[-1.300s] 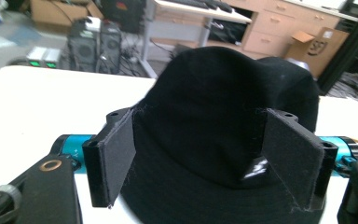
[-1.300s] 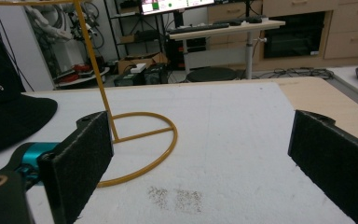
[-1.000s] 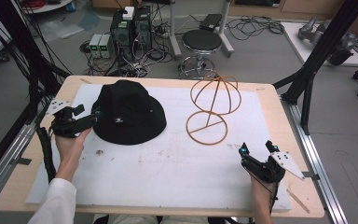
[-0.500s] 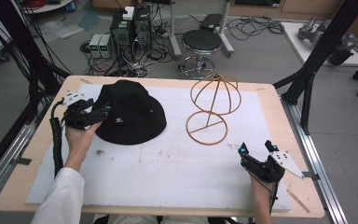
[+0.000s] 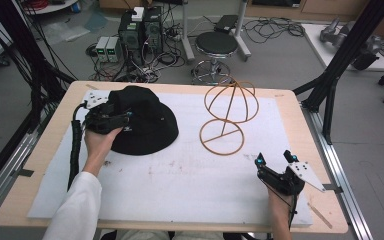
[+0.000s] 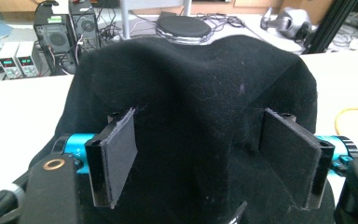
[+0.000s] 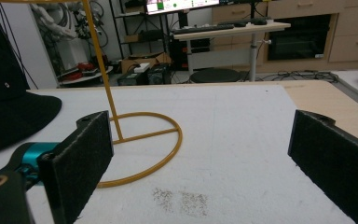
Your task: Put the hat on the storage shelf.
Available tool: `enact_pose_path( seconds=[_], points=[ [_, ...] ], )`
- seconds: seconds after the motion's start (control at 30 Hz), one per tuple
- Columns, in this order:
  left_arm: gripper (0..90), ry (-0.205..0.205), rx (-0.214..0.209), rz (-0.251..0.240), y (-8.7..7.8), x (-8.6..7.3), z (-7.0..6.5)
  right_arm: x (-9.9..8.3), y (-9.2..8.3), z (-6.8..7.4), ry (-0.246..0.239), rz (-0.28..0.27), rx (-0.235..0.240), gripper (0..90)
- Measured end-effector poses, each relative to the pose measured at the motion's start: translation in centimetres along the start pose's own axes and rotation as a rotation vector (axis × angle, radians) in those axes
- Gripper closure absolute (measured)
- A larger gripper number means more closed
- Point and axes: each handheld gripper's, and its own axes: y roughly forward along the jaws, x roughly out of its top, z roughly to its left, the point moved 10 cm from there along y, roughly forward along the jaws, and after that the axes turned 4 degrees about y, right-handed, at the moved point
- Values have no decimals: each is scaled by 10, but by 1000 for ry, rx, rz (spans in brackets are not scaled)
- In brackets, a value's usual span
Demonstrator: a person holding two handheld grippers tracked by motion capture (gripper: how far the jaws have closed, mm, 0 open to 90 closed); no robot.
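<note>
A white foam mat (image 5: 190, 185) is covering the table, with a soft black twill bucket hat (image 5: 145, 120) sitting at its left and a thin yellow wire hat stand (image 5: 227, 117) beside it. The left gripper (image 6: 209, 158) is straddling the hat's crown with its felt-faced jaws spread, seemingly just dimpling the cloth, while the right gripper (image 7: 200, 163) is resting near the mat's right corner, jaws wide apart around nothing.

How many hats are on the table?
1: a black hat on the table's left side, beside the wire stand, with the left gripper open around its crown.

Bare desk (image 5: 190, 185) lies open between the black bucket hat (image 5: 147, 122) and the wire hat stand (image 5: 227, 117), which blocks the middle.
</note>
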Motion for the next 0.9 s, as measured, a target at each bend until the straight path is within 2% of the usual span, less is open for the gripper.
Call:
enact_pose_path(
  seconds=[0.17,0.37,0.7,0.9],
  points=[
    [282,-4,-8,16,9,-3,-5,0,0,-1,8,-2,-6,57],
    [284,6,2,45,19,-9,-8,0,0,-2,9,-6,-6,57],
    [303,-5,10,36,23,-11,-5,1,-2,-6,33,-12,-16,57],
    [328,-6,14,32,25,-11,-5,0,-2,-5,29,-10,-13,58]
  ],
)
